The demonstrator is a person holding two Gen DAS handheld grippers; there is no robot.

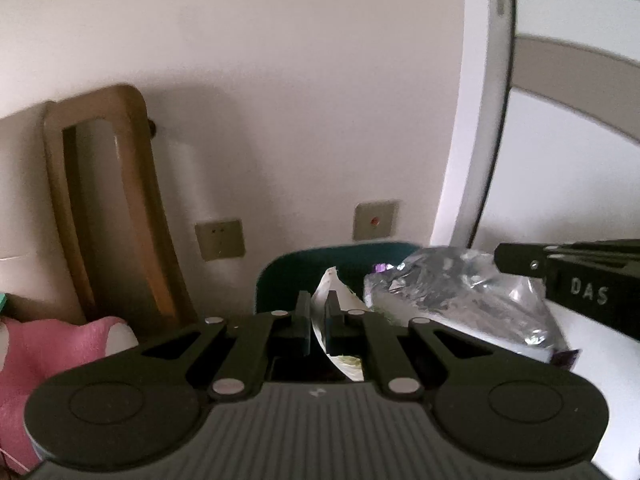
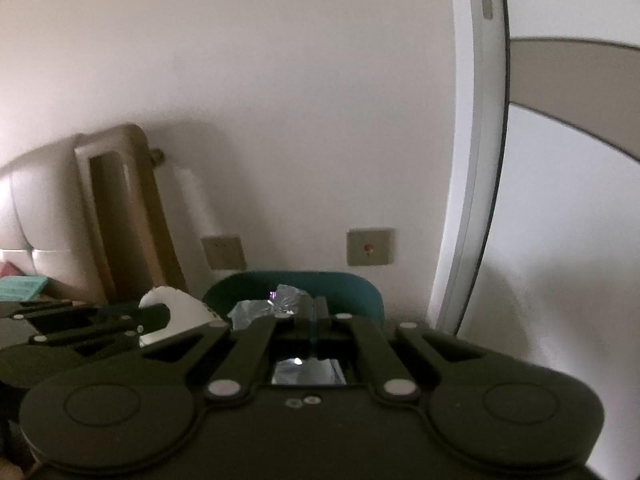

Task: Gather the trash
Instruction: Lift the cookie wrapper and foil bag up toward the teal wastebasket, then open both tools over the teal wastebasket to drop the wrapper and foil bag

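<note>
My left gripper (image 1: 318, 302) is shut on a curved white piece of trash (image 1: 347, 364), which stands upright between its fingers. A crumpled silver foil bag (image 1: 452, 292) hangs to its right, pinched by my right gripper (image 1: 516, 264), which comes in from the right edge. In the right wrist view my right gripper (image 2: 314, 314) is shut on the foil bag (image 2: 260, 308). My left gripper (image 2: 160, 316) shows at the left with the white piece (image 2: 182, 306). Behind both stands a teal bin (image 1: 280, 276) (image 2: 360, 292) against the wall.
A brown wooden frame (image 1: 136, 208) leans on the wall at the left. Two wall plates (image 1: 220, 240) (image 1: 376, 222) sit above the bin. A white door frame (image 1: 476, 120) rises on the right. Pink cloth (image 1: 52, 344) lies at the lower left. A padded headboard (image 2: 36, 208) is at the far left.
</note>
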